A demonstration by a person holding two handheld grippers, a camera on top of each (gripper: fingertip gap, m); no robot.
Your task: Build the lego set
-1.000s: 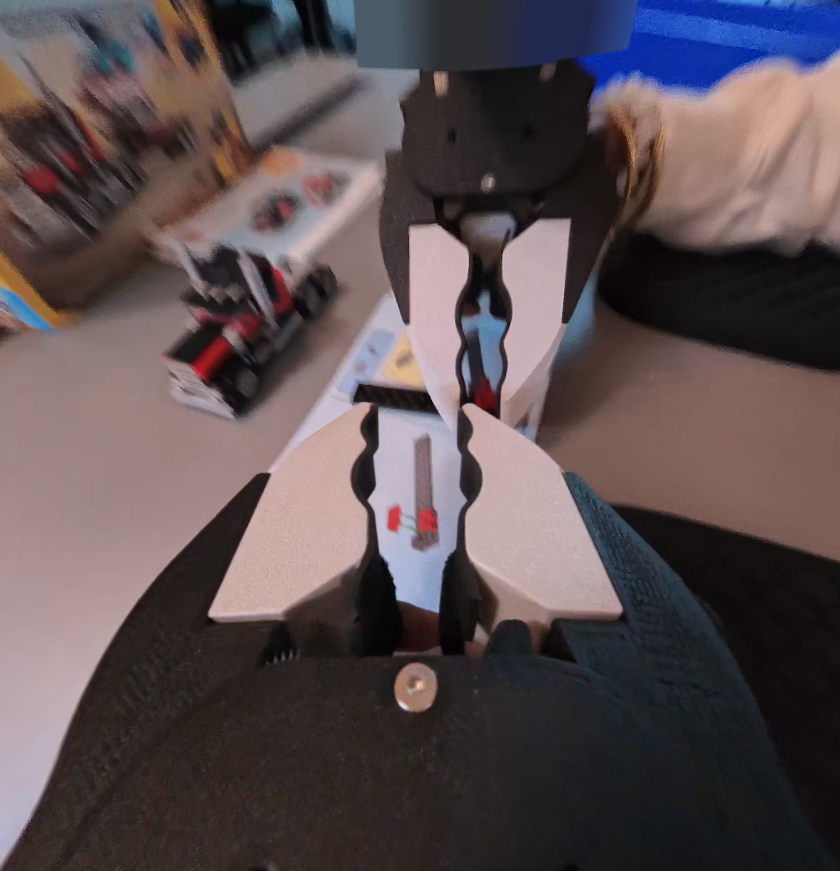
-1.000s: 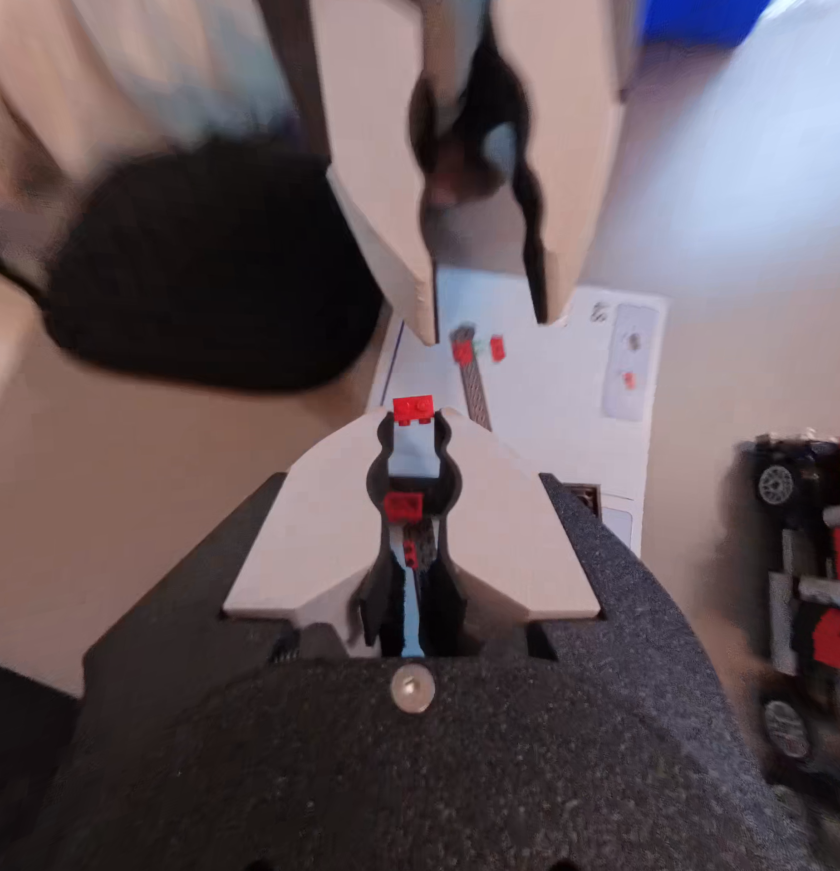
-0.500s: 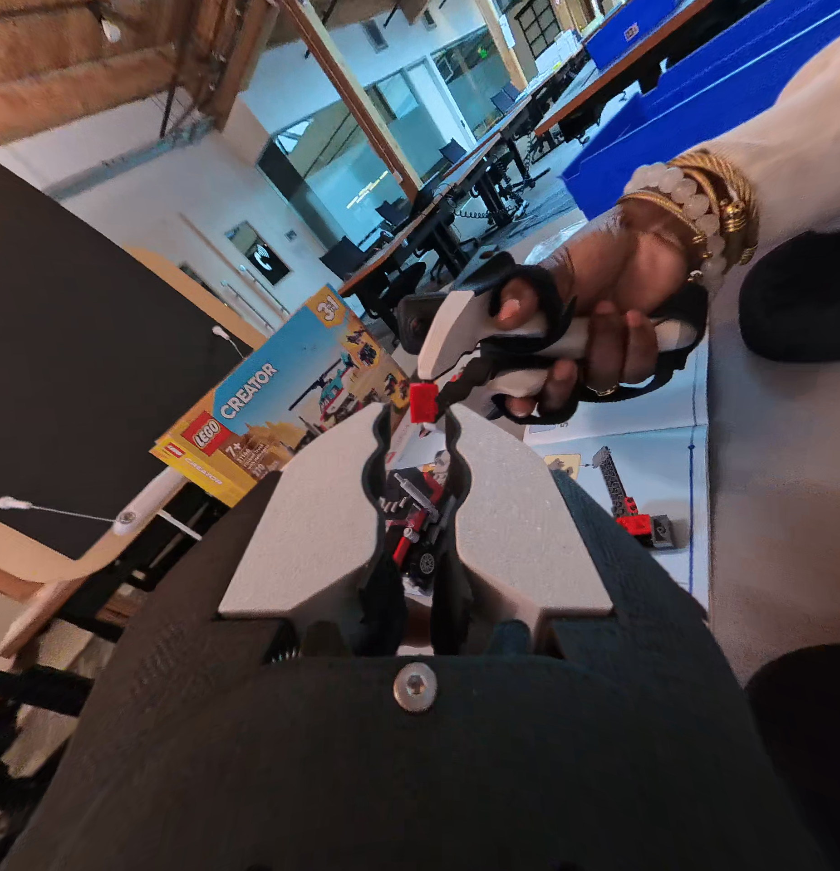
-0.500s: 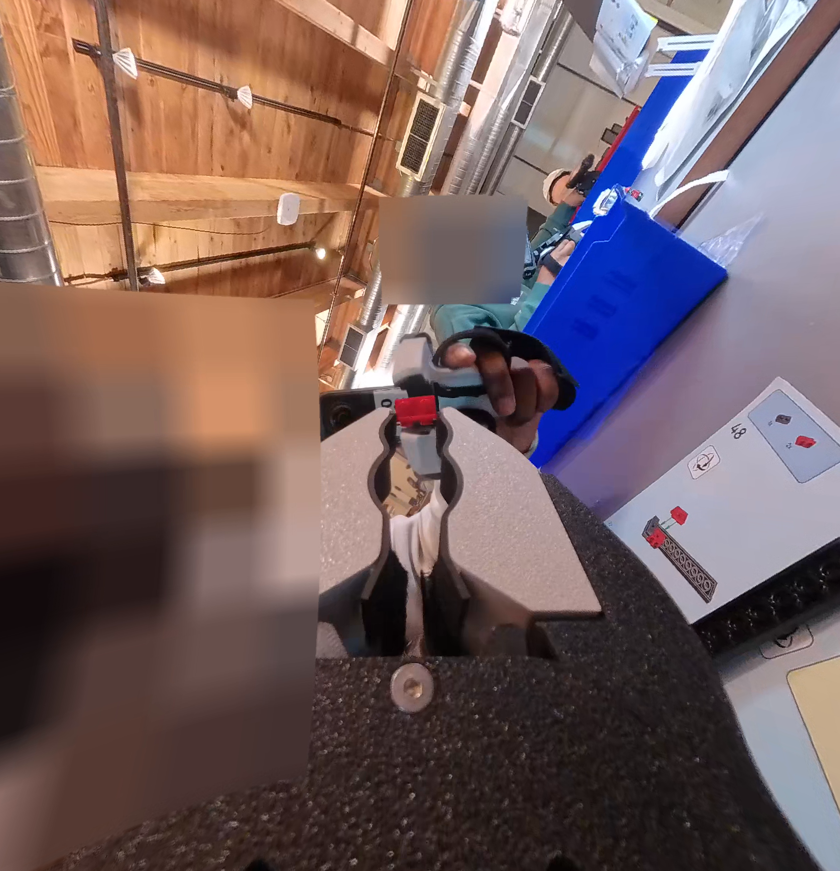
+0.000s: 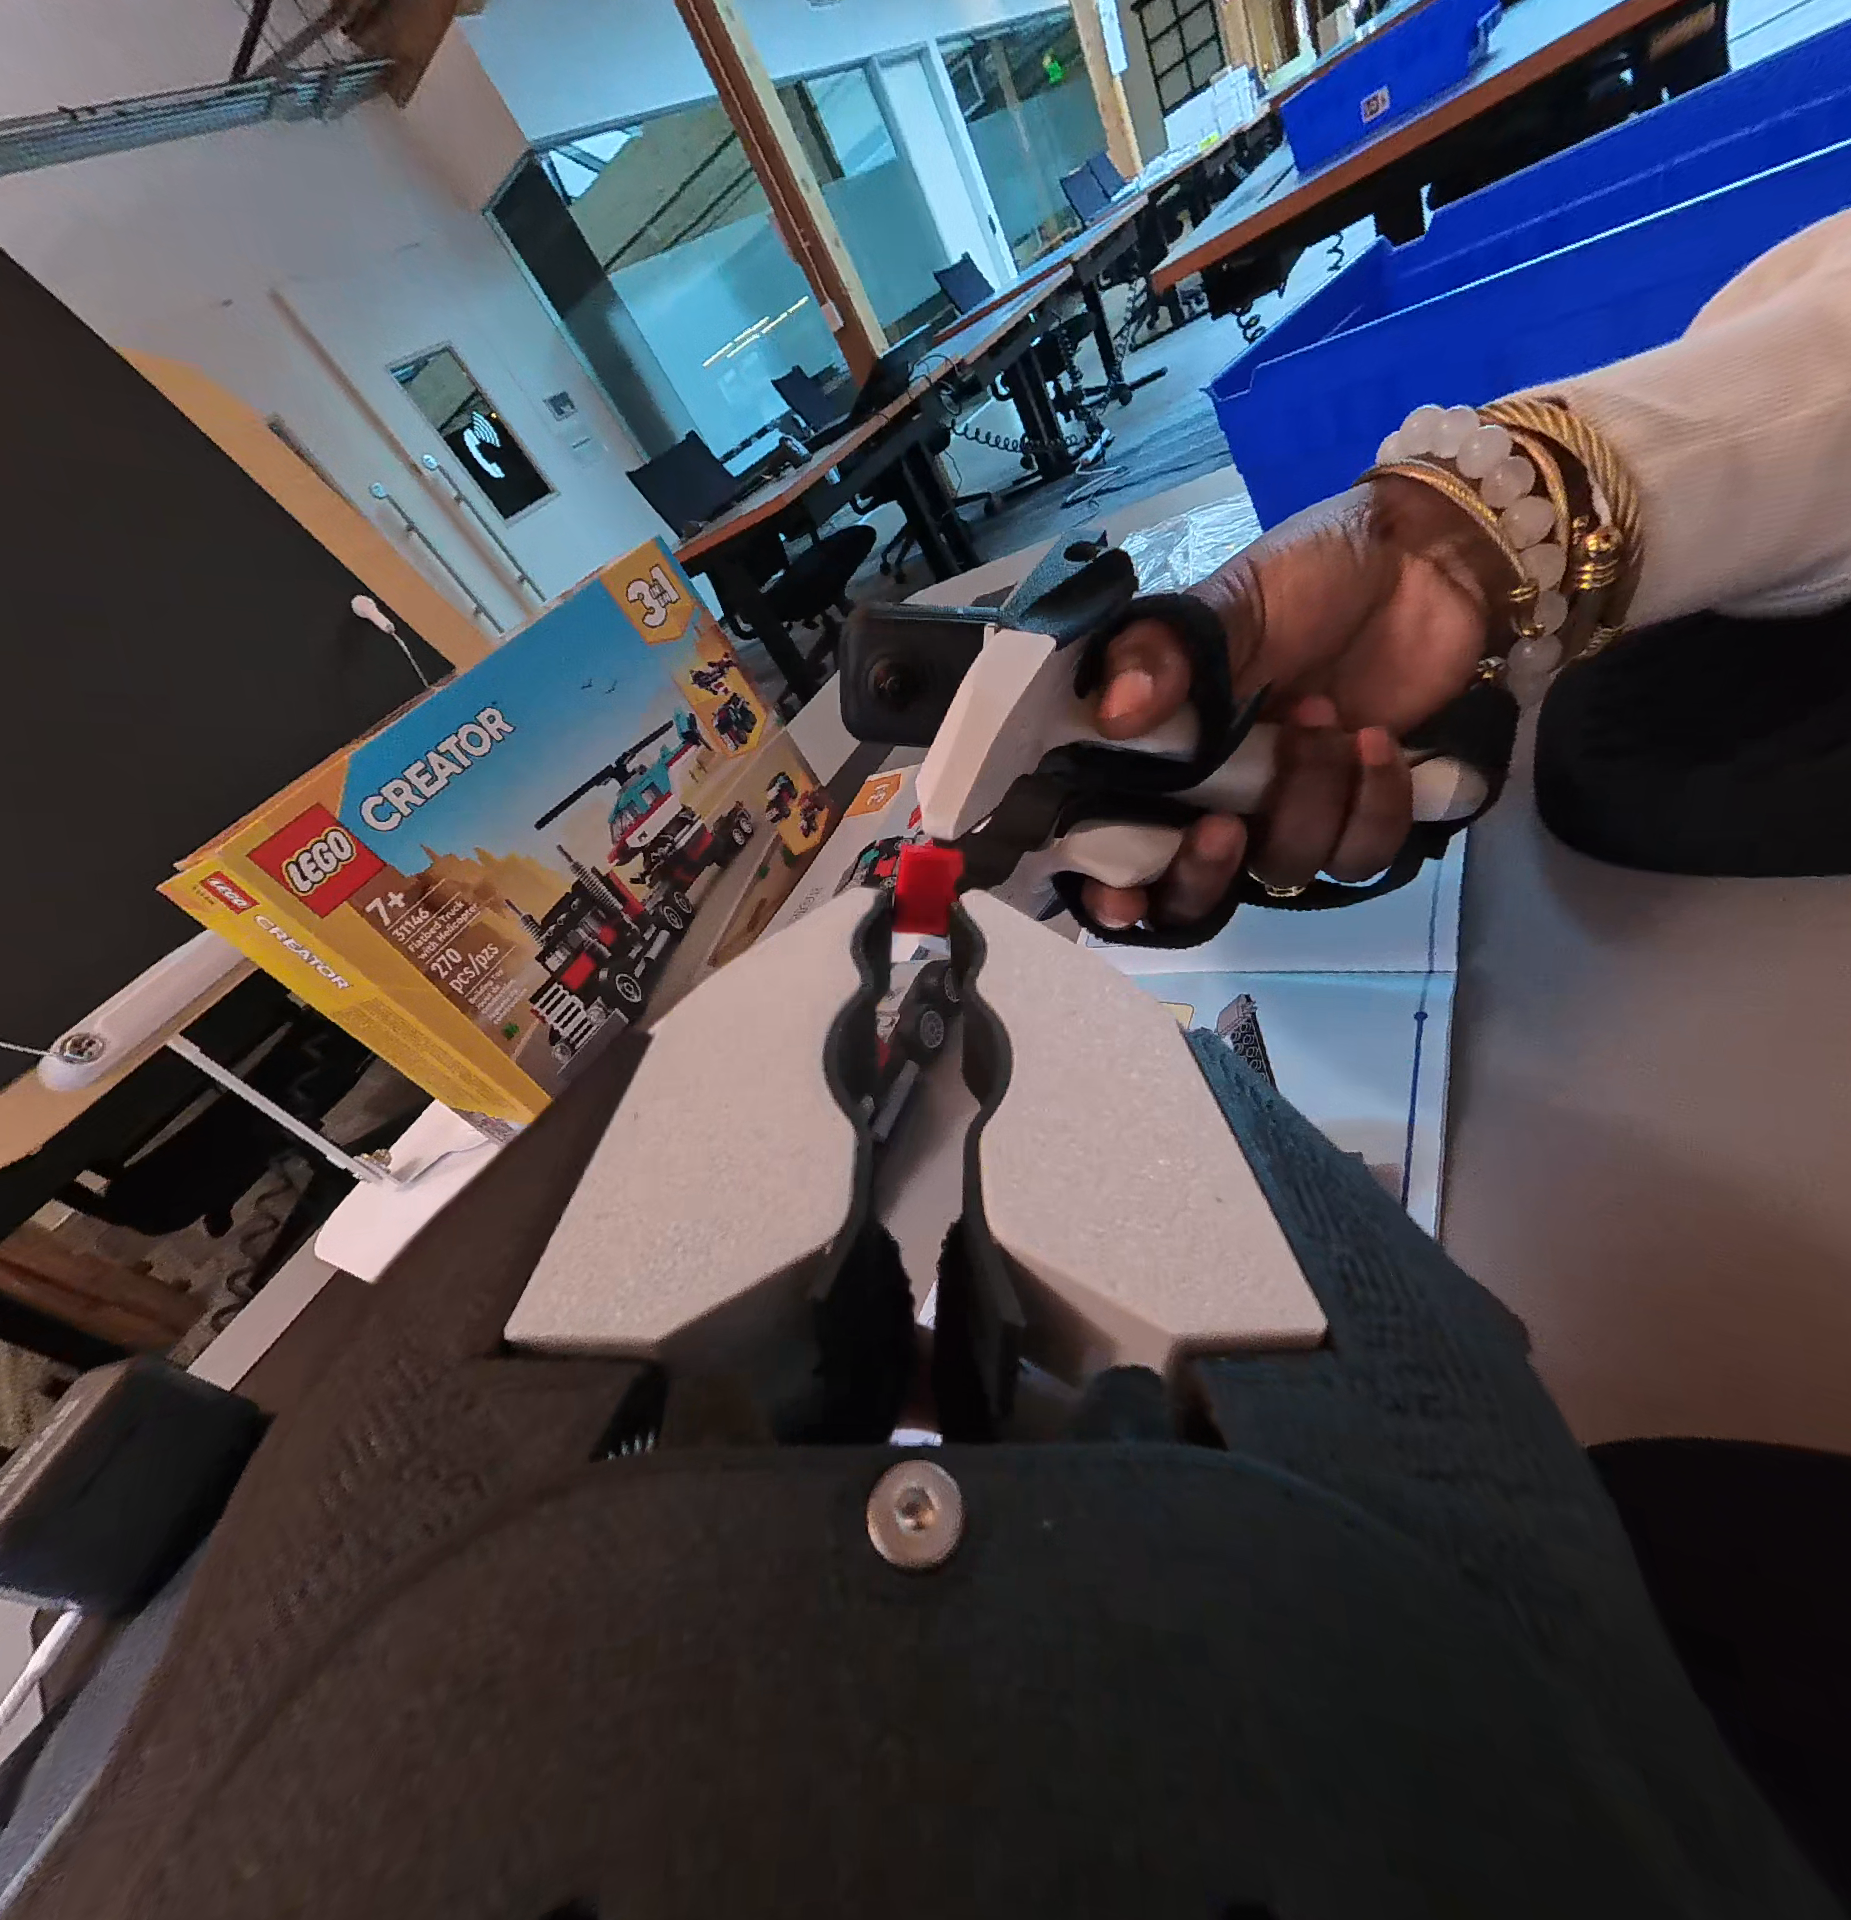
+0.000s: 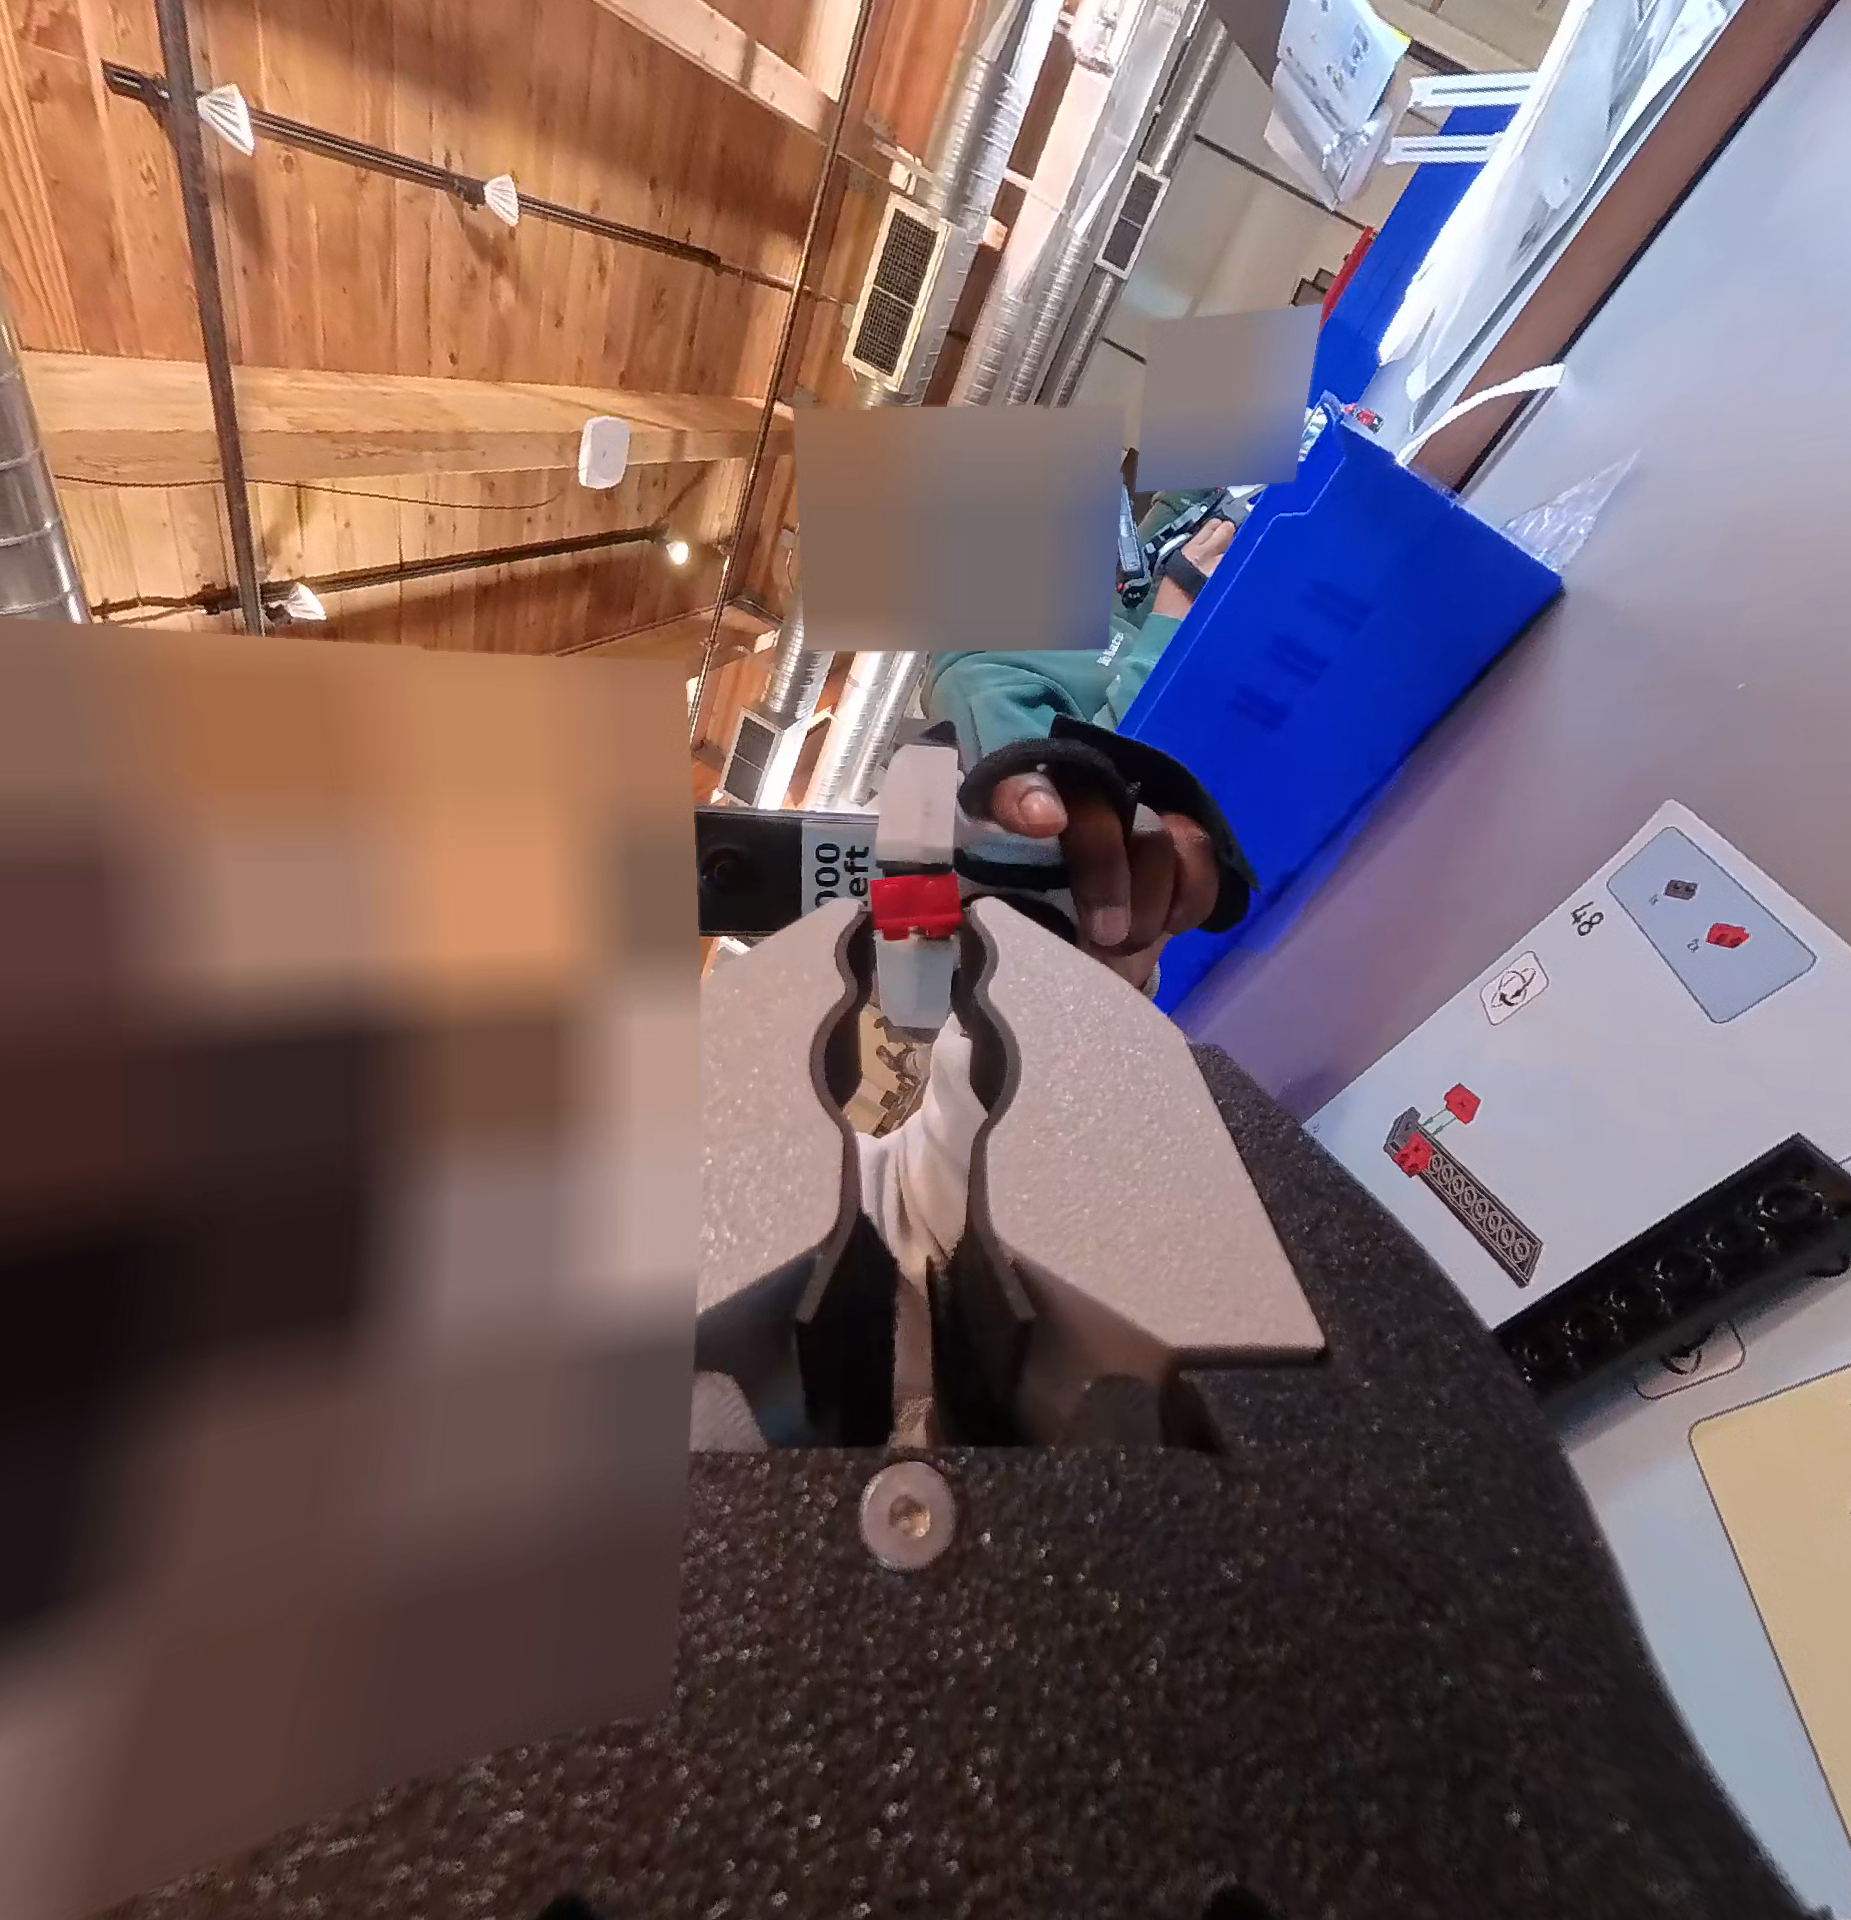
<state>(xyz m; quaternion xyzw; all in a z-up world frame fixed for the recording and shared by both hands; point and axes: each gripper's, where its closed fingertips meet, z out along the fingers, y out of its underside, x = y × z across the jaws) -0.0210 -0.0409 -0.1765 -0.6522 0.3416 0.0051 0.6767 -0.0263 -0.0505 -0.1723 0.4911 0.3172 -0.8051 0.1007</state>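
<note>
The small red brick (image 5: 926, 885) sits up in the air at my two tips, clear of the table (image 5: 1669, 1143), so I judge I'm passing or re-gripping it. My left tongs (image 5: 923, 914) are nearly closed, pinching it. My right tongs (image 6: 913, 920) are narrow too, touching the same brick; whether they truly grip it I can't tell. The black plate (image 6: 1690, 1262) lies on the instruction booklet (image 6: 1586, 1060), near right.

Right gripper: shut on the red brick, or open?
Shut on it. In the right wrist view the red brick sits pinched between the right gripper's fingertips, held up above the table.
</note>
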